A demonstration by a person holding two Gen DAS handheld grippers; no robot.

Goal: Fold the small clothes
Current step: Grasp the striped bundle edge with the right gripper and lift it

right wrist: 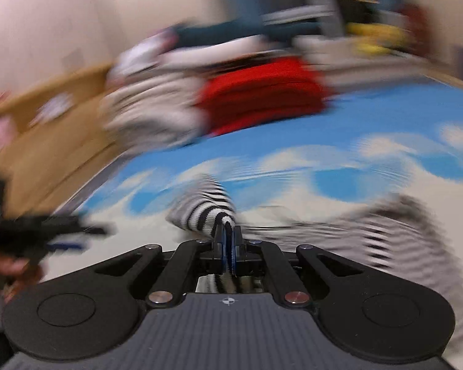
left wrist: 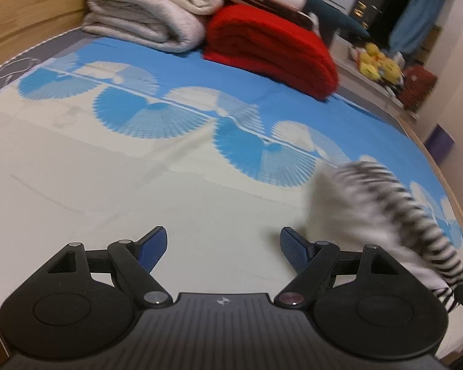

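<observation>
Clearly, the right gripper [right wrist: 228, 240] is seen clamped on a black-and-white striped garment [right wrist: 205, 212] at the lower centre of the right wrist view, the cloth trailing blurred to the right over the bed [right wrist: 339, 185]. The left gripper [left wrist: 223, 248] is held wide with nothing between its blue pads [left wrist: 152, 251], above the pale sheet. Folded cream blankets [left wrist: 148, 9] and a red blanket [left wrist: 271, 49] are stacked at the upper part of the left view.
</observation>
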